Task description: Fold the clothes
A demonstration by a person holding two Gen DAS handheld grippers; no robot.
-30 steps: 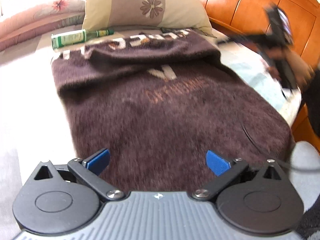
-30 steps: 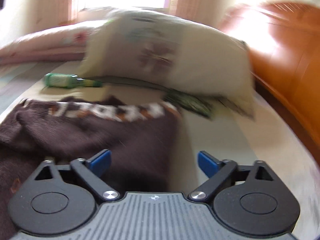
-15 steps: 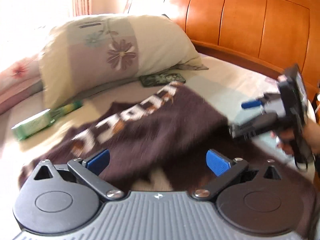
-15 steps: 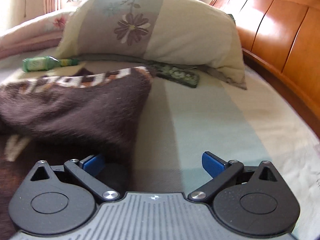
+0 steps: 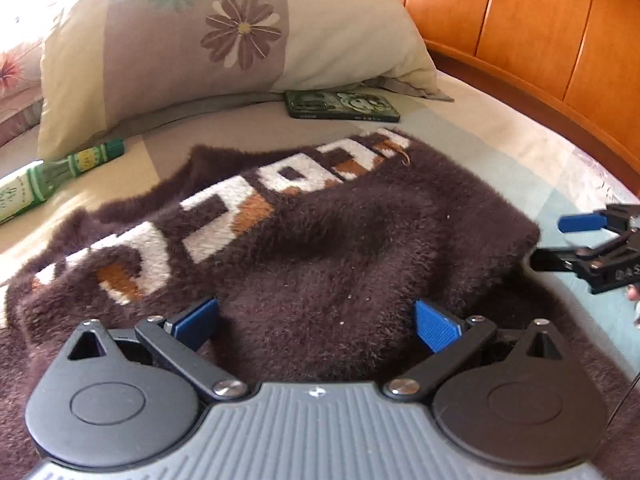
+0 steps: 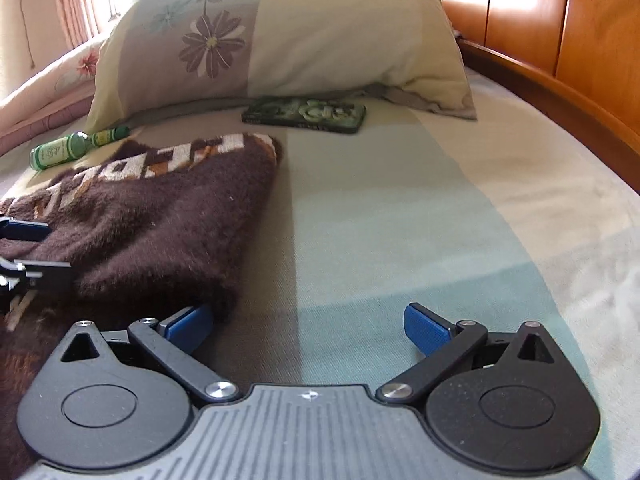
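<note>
A fuzzy dark brown sweater (image 5: 320,248) with white and orange letters lies folded on the bed; it also shows in the right wrist view (image 6: 152,224). My left gripper (image 5: 316,322) is open and low over the near fold, its fingers astride the fabric. My right gripper (image 6: 306,322) is open at the sweater's right edge, its left fingertip (image 6: 188,322) touching the fabric. The right gripper also shows at the right edge of the left wrist view (image 5: 560,240). The left gripper shows at the left edge of the right wrist view (image 6: 28,248).
A flowered pillow (image 5: 224,28) lies behind the sweater. A dark green flat case (image 5: 342,105) and a green bottle (image 5: 44,182) lie on the bed sheet (image 6: 440,208) near the pillow. An orange wooden headboard (image 5: 540,20) runs along the right.
Both grippers have moved down and in toward the sweater. The left view has swung from the sweater's body to its folded top; the right gripper now sits at the right edge.
</note>
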